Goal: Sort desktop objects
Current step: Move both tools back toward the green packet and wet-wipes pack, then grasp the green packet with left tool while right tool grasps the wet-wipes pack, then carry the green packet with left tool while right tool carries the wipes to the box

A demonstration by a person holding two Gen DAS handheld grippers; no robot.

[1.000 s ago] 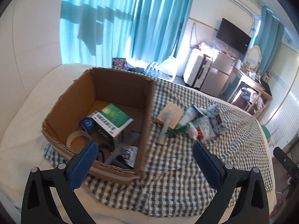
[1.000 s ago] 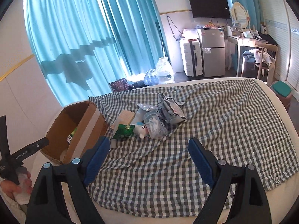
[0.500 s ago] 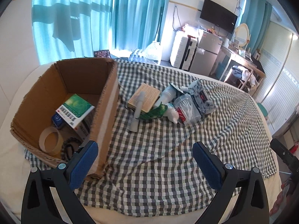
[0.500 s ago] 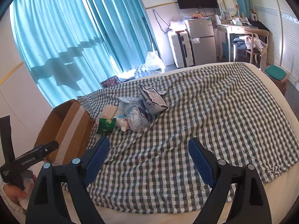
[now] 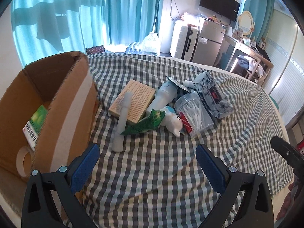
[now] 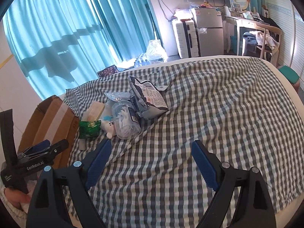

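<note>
**Both grippers up in the air, pile waiting on the bed**

So the left gripper (image 5: pixel 146 163) is spread wide with nothing between its blue pads, hanging over the checkered cloth (image 5: pixel 161 171) at the bottom of its frame. Same deal with the right gripper (image 6: pixel 150 159): released, empty, low center of its view.

The cardboard box (image 5: pixel 62 114) sits at the left side of the left wrist view, on the cloth's edge. Inside you can see a green and white carton (image 5: pixel 36 125) leaning on the near wall and a tape roll (image 5: pixel 23 161) in the lower corner.

The loose stuff is bunched up mid-frame, just right of the box:
- a flat tan box (image 5: pixel 133 100) with a white tube (image 5: pixel 122 121) lying across it and down onto the cloth
- a green foil packet (image 5: pixel 148 122) touching the tan box's near corner
- a little white plush toy (image 5: pixel 172 120) beside the packet
- a clear tub of cotton swabs (image 5: pixel 193 114) on its side, against the toy
- a grey patterned pouch (image 5: pixel 212 95) behind the tub
- a pale blue bottle (image 5: pixel 164 96) between the tan box and the tub

In the right wrist view the same pile shows up left of center, with the left gripper at the far left edge.
</note>
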